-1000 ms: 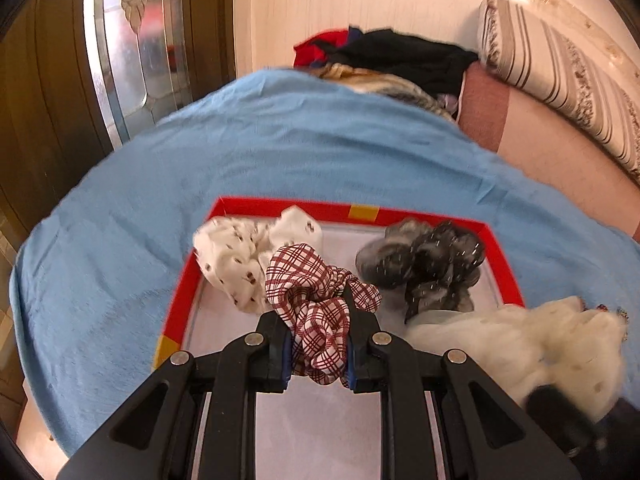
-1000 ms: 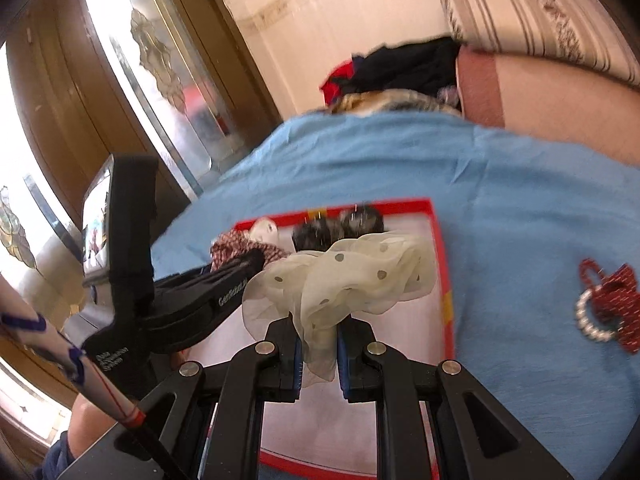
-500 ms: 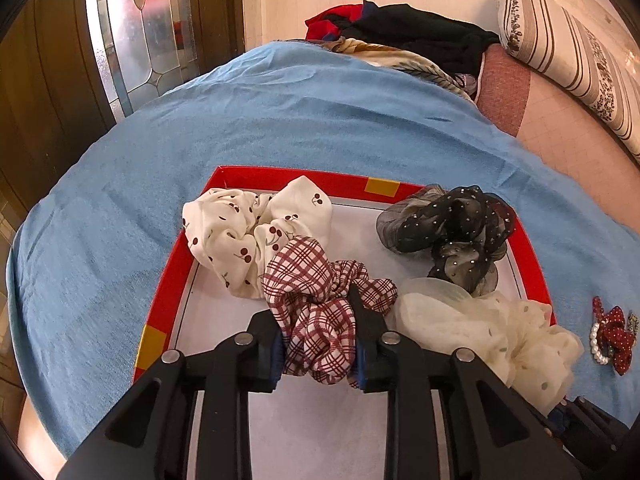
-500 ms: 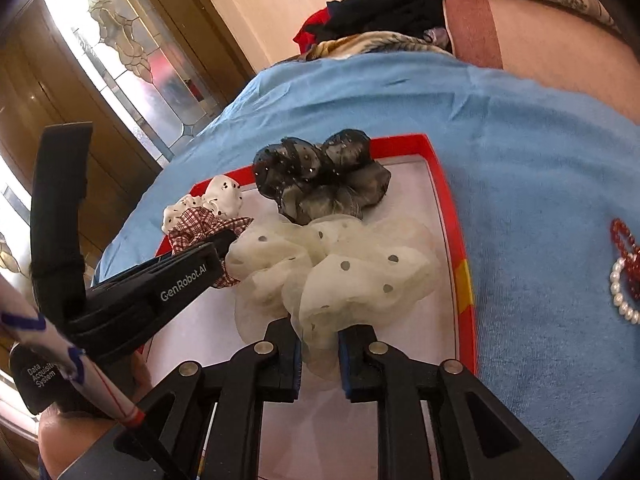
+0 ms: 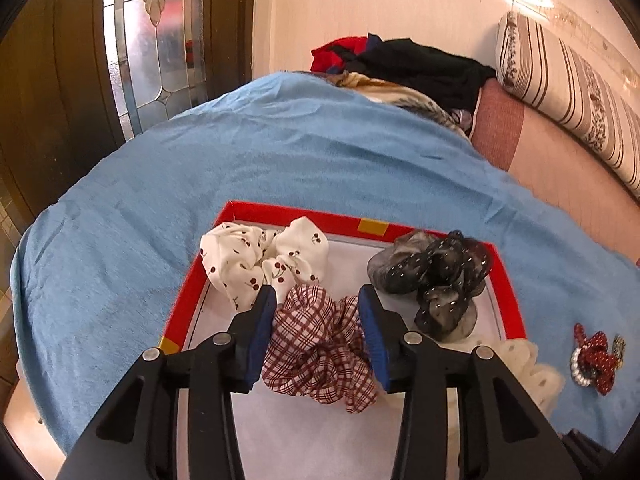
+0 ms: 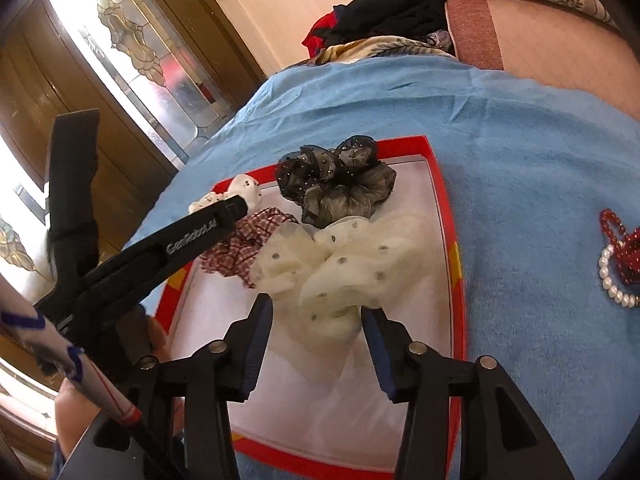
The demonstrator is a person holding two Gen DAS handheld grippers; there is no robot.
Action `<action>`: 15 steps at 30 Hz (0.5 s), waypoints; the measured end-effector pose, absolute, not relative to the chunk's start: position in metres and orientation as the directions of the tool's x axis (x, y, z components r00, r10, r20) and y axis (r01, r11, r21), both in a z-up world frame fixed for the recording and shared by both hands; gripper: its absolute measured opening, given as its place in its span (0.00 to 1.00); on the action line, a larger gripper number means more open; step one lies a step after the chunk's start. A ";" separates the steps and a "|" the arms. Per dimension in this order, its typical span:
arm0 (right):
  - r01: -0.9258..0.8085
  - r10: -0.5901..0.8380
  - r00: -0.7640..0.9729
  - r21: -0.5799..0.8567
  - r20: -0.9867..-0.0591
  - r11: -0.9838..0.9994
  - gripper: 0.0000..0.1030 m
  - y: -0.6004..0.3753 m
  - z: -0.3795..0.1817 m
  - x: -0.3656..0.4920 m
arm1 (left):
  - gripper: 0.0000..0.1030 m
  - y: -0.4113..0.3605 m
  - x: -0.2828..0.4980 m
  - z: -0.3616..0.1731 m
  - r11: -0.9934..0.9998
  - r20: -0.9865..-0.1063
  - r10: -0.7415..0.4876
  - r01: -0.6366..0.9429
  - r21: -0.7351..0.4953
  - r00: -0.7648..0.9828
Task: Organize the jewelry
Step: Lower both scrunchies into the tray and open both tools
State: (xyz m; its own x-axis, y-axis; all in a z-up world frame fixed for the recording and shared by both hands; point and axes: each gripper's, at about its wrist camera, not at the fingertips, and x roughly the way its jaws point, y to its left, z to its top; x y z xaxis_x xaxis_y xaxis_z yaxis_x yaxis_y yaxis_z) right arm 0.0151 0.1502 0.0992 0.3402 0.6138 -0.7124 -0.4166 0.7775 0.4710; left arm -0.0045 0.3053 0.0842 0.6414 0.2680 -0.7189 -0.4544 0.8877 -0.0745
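Note:
A red-rimmed white tray (image 5: 280,213) (image 6: 445,200) lies on a blue towel. In it are a white cherry-print scrunchie (image 5: 248,260) (image 6: 245,189), a black sheer scrunchie (image 5: 436,276) (image 6: 336,184), a red plaid scrunchie (image 5: 316,344) (image 6: 236,252) and a cream dotted scrunchie (image 6: 340,268) (image 5: 528,364). The jaws of my left gripper (image 5: 316,295) are opening, and the plaid scrunchie rests loosely on the tray between them. My right gripper (image 6: 316,306) is opening too, with the near edge of the cream scrunchie between its fingers, lying on the tray.
A red bow with a pearl band (image 5: 596,356) (image 6: 624,256) lies on the blue towel (image 5: 280,152) right of the tray. Behind are a clothes pile (image 5: 404,68), a striped bolster (image 5: 560,80) and a glass-panelled wooden door (image 5: 152,40). A person's hand (image 6: 72,420) shows at lower left.
Both grippers were shut on their scrunchies a second ago. They brought them down onto the tray and their jaws have spread apart, leaving the plaid and cream scrunchies lying there.

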 end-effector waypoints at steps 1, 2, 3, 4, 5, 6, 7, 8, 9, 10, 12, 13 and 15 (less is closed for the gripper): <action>-0.417 0.619 0.338 0.477 -0.709 0.774 0.49 0.148 0.101 0.013 | 0.40 0.304 -0.005 0.086 0.888 -0.714 0.269 -0.453 -0.076 0.647; -0.420 0.625 0.336 0.482 -0.705 0.769 0.49 0.145 0.103 0.010 | 0.40 0.303 -0.006 0.088 0.889 -0.708 0.268 -0.451 -0.079 0.653; -0.422 0.628 0.335 0.484 -0.702 0.766 0.49 0.141 0.105 0.006 | 0.40 0.300 -0.007 0.091 0.890 -0.700 0.266 -0.448 -0.086 0.663; -0.423 0.630 0.335 0.485 -0.701 0.765 0.49 0.138 0.106 0.005 | 0.40 0.299 -0.009 0.093 0.891 -0.692 0.264 -0.444 -0.091 0.672; -0.422 0.635 0.336 0.491 -0.696 0.762 0.49 0.133 0.109 0.000 | 0.40 0.295 -0.010 0.096 0.893 -0.680 0.268 -0.442 -0.090 0.682; -0.420 0.641 0.338 0.499 -0.689 0.758 0.49 0.127 0.111 -0.003 | 0.40 0.291 -0.011 0.099 0.894 -0.670 0.273 -0.439 -0.087 0.690; -0.419 0.648 0.340 0.507 -0.682 0.753 0.49 0.121 0.114 -0.005 | 0.40 0.286 -0.011 0.102 0.897 -0.661 0.271 -0.432 -0.090 0.700; -0.418 0.653 0.344 0.513 -0.675 0.750 0.49 0.114 0.117 -0.008 | 0.40 0.282 -0.012 0.105 0.901 -0.653 0.265 -0.424 -0.095 0.710; -0.415 0.658 0.350 0.519 -0.667 0.747 0.49 0.105 0.121 -0.010 | 0.40 0.274 -0.011 0.108 0.908 -0.643 0.256 -0.408 -0.096 0.721; -0.412 0.661 0.356 0.524 -0.661 0.745 0.49 0.098 0.124 -0.011 | 0.40 0.268 -0.012 0.110 0.912 -0.636 0.251 -0.398 -0.096 0.730; -0.401 0.662 0.372 0.530 -0.651 0.747 0.49 0.080 0.130 -0.012 | 0.40 0.251 -0.010 0.113 0.928 -0.621 0.227 -0.359 -0.095 0.750; -0.393 0.659 0.386 0.531 -0.645 0.750 0.49 0.068 0.134 -0.013 | 0.40 0.243 -0.009 0.115 0.935 -0.617 0.218 -0.343 -0.090 0.756; -0.378 0.645 0.416 0.524 -0.640 0.764 0.49 0.046 0.139 -0.013 | 0.40 0.222 -0.005 0.115 0.952 -0.612 0.192 -0.298 -0.075 0.768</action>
State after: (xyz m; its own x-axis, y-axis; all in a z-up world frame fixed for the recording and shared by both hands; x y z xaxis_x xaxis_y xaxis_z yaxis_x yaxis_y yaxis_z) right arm -0.0128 0.0460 0.1394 0.4163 0.6454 -0.6405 -0.3776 0.7635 0.5239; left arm -0.0053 0.2217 0.1154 0.7676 0.1917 -0.6116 -0.2976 0.9517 -0.0752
